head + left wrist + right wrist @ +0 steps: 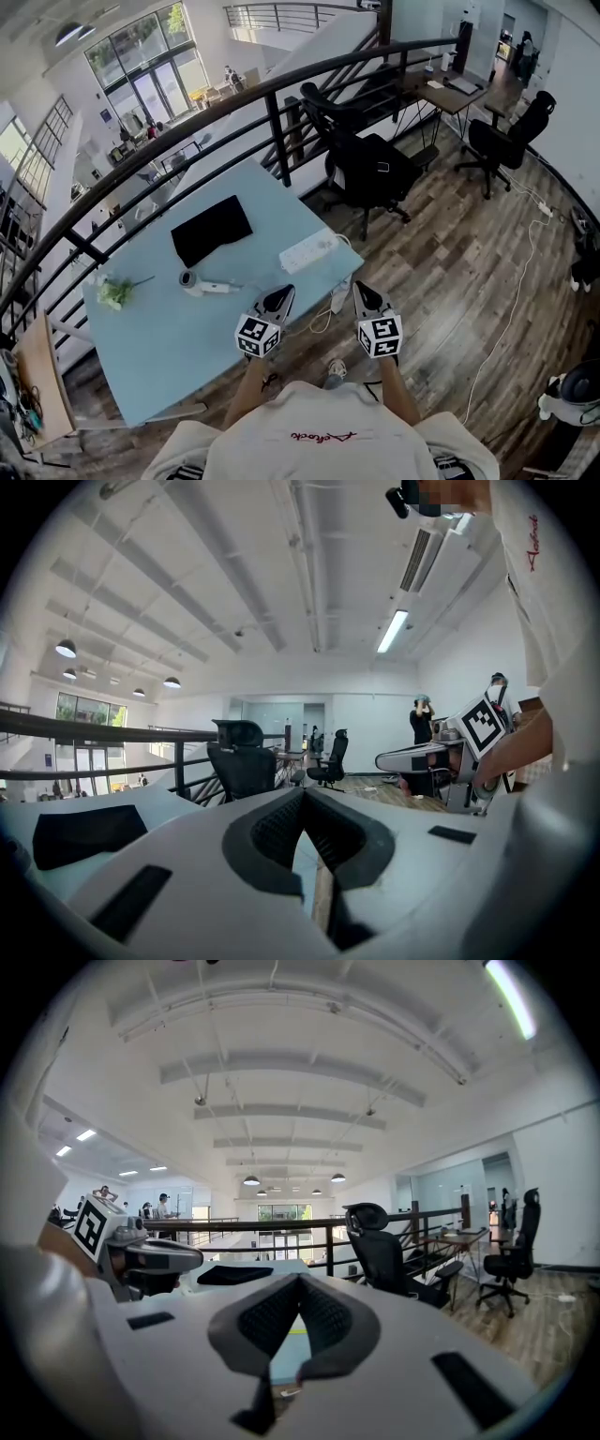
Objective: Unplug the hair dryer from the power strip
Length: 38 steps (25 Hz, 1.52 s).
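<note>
**A:** Where's the dryer sitting? Nothing's been unplugged yet, right?

**B:** Looks that way. Left to right on the blue table [187, 347]: the hair dryer [200, 281] lies on its side towards the front, with a black pad [212, 229] behind it. The left gripper [281, 294] is over the near edge, clenched on nothing. The white power strip [309, 251] sits by the table's right edge. A white block [339, 298] hangs on a cord just past the edge, and the right gripper [362, 291] beside it is also clamped shut and empty.

**A:** So what goes wrong from here?

**B:** Mostly the strip, I'd say. It's loose and close to the edge, so a one-handed tug on the plug probably drags it off unless the other gripper pins it. If the jaws stay shut, they'll only shove it. I also can't tell which plug is the dryer's, so the wrong one could get pulled. And yanking the cord would slide the dryer.
</note>
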Each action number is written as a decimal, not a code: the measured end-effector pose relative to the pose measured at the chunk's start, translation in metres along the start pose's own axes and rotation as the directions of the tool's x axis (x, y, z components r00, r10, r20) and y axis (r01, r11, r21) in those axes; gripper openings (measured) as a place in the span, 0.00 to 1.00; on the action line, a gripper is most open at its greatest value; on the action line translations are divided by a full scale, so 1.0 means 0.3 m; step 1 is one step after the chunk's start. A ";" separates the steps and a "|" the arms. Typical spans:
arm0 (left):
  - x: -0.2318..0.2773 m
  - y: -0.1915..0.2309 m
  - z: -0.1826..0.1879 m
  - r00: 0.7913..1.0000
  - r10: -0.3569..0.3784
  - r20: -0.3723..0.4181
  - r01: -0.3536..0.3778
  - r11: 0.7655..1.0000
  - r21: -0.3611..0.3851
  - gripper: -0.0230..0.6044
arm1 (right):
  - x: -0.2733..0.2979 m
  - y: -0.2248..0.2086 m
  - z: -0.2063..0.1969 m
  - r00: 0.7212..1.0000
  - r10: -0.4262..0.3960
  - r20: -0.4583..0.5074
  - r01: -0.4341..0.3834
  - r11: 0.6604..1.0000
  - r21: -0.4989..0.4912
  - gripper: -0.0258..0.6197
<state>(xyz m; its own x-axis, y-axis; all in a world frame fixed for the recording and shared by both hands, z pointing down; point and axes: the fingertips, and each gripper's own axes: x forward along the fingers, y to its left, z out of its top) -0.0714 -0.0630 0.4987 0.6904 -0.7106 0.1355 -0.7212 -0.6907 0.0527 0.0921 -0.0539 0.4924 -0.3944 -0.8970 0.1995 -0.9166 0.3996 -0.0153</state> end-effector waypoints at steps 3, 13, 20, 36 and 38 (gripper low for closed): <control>0.072 0.040 0.014 1.000 0.021 -0.001 -0.021 1.000 0.003 0.05 | 0.072 -0.058 0.015 1.000 0.020 0.004 -0.020 1.000 -0.002 0.07; 0.238 0.108 0.035 0.996 0.084 -0.018 -0.084 0.996 0.009 0.05 | 0.212 -0.212 0.027 0.996 0.087 -0.006 -0.087 0.996 -0.005 0.07; 0.260 0.126 0.027 0.992 0.119 -0.040 -0.119 0.993 0.014 0.05 | 0.240 -0.239 0.001 0.993 0.116 -0.013 -0.116 0.993 0.017 0.07; 0.328 0.205 -0.001 0.993 0.108 -0.054 -0.110 0.994 -0.022 0.05 | 0.348 -0.252 -0.005 0.992 0.122 -0.041 -0.121 0.992 0.023 0.07; 0.346 0.233 -0.013 0.993 0.103 -0.057 -0.105 0.994 -0.035 0.05 | 0.373 -0.247 0.000 0.992 0.119 -0.044 -0.118 0.993 0.022 0.07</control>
<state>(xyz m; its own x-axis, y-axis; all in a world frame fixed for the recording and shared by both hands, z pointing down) -0.0504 -0.1844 0.5204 0.6080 -0.7692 0.1968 -0.7914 -0.6069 0.0727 0.1159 -0.1840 0.5160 -0.4975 -0.8338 0.2393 -0.8647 0.4987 -0.0601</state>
